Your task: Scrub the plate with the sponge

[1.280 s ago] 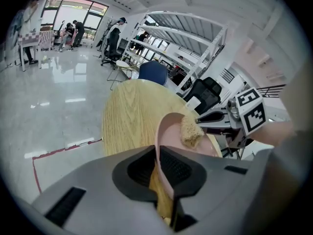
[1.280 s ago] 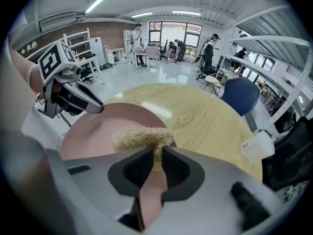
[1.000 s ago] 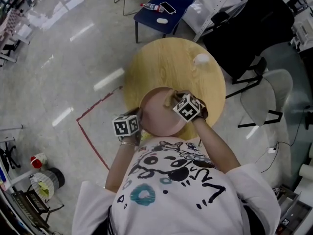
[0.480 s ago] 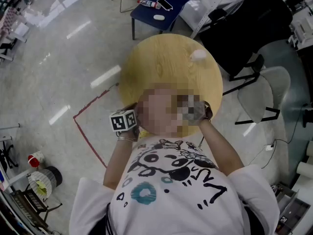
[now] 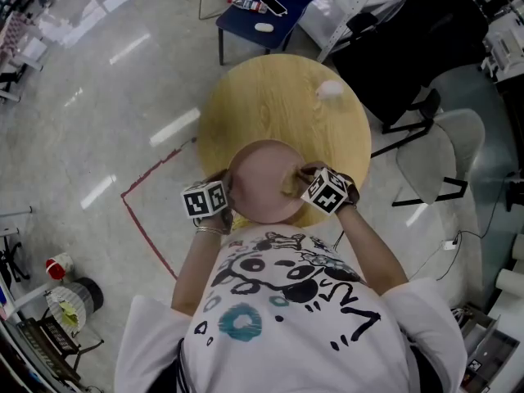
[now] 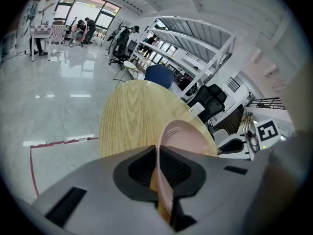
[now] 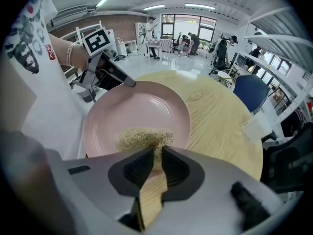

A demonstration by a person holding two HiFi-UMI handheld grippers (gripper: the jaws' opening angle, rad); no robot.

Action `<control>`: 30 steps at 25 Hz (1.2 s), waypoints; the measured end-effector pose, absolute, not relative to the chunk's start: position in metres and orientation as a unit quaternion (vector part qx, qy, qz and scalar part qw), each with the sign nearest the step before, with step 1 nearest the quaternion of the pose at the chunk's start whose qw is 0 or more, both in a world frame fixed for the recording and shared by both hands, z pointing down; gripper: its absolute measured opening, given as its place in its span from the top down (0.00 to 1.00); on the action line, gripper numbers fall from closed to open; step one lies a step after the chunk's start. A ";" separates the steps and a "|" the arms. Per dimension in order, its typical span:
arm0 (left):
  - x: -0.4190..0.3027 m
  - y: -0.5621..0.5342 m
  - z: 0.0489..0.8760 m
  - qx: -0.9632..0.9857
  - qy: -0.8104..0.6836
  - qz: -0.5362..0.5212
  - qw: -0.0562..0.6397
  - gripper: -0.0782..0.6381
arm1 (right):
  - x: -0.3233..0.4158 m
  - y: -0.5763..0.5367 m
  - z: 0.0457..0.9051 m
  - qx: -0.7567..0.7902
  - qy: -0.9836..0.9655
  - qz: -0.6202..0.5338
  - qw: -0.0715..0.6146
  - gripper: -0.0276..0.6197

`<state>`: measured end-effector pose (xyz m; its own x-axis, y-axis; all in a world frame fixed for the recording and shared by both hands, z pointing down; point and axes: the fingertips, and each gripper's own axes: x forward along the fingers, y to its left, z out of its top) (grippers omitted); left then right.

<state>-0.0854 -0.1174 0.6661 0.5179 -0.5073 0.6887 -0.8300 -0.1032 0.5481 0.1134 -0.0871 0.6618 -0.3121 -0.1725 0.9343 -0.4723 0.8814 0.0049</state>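
Pink plate (image 7: 137, 111) front and centre, sitting at the near edge of the round wooden table (image 7: 220, 116). The left gripper (image 6: 160, 169) has its jaws clamped tight on the plate's left rim, which runs edge-on between the pads. Over to the right gripper (image 7: 157, 164): its jaws are drawn nearly together, pinching the sponge (image 7: 144, 139), a tan, fibrous pad. The sponge's scrubby face sits right on the plate's surface, toward the near right side.

Now the writing. Each gripper carries a marker cube (image 5: 205, 199) with black-and-white square patterns, codes rather than words. The person's white T-shirt (image 5: 286, 301) shows a big black cartoon print with a teal ring. A small red tag (image 7: 49, 50) on it is too blurred to read.

Around the table:
- A small white object (image 5: 331, 89) lies on the far side of the top, well apart from the plate.
- A blue chair (image 5: 266, 2) stands beyond the table, with a phone (image 5: 279, 7) on its seat.
- A grey chair (image 5: 438, 166) is off to the right.
- A red tape line (image 5: 147, 219) runs across the glossy floor at left.
- White shelving (image 6: 195, 38) and a few people (image 7: 188, 40) stand far back.

In the head view, the right gripper's cube covers part of the plate's right rim and some of the sponge.
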 end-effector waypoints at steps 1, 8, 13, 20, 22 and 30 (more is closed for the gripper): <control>-0.085 -0.117 0.666 0.724 -0.463 0.167 0.485 0.84 | 0.113 -0.084 0.662 0.197 -0.799 0.138 0.550 0.86; -0.086 -0.116 0.667 0.717 -0.469 0.159 0.490 0.84 | 0.108 -0.058 0.661 0.165 -0.805 0.147 0.550 0.86; -0.086 -0.116 0.666 0.711 -0.471 0.150 0.499 0.84 | 0.097 -0.043 0.662 0.159 -0.813 0.167 0.534 0.86; -0.084 -0.118 0.667 0.708 -0.474 0.150 0.501 0.84 | 0.081 -0.039 0.663 0.157 -0.825 0.180 0.512 0.86; -0.083 -0.117 0.667 0.707 -0.474 0.150 0.502 0.84 | 0.074 -0.037 0.663 0.153 -0.829 0.180 0.507 0.86; -0.083 -0.117 0.666 0.705 -0.472 0.144 0.510 0.84 | 0.032 -0.030 0.661 0.131 -0.846 0.175 0.486 0.86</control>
<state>-0.0832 -0.1172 0.6664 0.5126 -0.5195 0.6836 -0.8120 -0.0346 0.5826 0.0325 -0.0298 0.6610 -0.4930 -0.0514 0.8685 -0.3915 0.9046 -0.1687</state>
